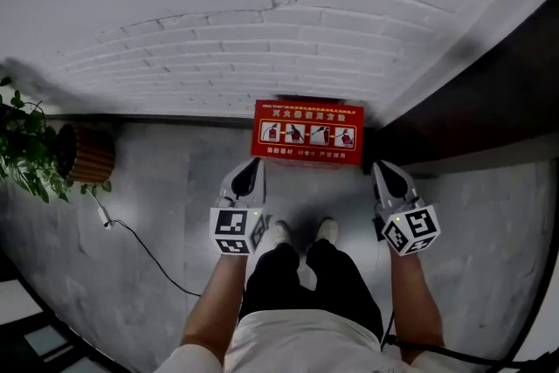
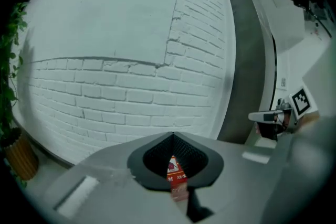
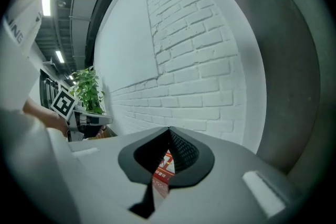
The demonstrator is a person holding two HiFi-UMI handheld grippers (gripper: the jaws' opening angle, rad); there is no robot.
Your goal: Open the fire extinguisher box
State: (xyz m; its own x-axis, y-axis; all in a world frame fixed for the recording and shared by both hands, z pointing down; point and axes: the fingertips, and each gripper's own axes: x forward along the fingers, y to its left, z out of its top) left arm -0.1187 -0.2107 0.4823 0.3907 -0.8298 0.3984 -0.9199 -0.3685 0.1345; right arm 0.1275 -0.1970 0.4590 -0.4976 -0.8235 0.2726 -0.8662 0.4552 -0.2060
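Observation:
The red fire extinguisher box point(image 1: 307, 134) stands on the grey floor against the white brick wall, its printed lid down. My left gripper point(image 1: 253, 164) hovers just before the box's left front corner, and my right gripper point(image 1: 382, 168) hangs off its right front corner. Neither touches the box. In the left gripper view the jaws of the left gripper point(image 2: 173, 136) meet at the tip, with a sliver of the box point(image 2: 173, 168) showing through the gap behind them. The right gripper point(image 3: 169, 129) looks the same, tips together, with the box point(image 3: 166, 162) below. Both are shut on nothing.
A potted plant point(image 1: 24, 144) in a wicker pot point(image 1: 89, 155) stands left by the wall, and a thin cable point(image 1: 144, 245) runs over the floor from it. A dark wall point(image 1: 498, 92) rises at the right. The person's shoes point(image 1: 301, 233) are just behind the box.

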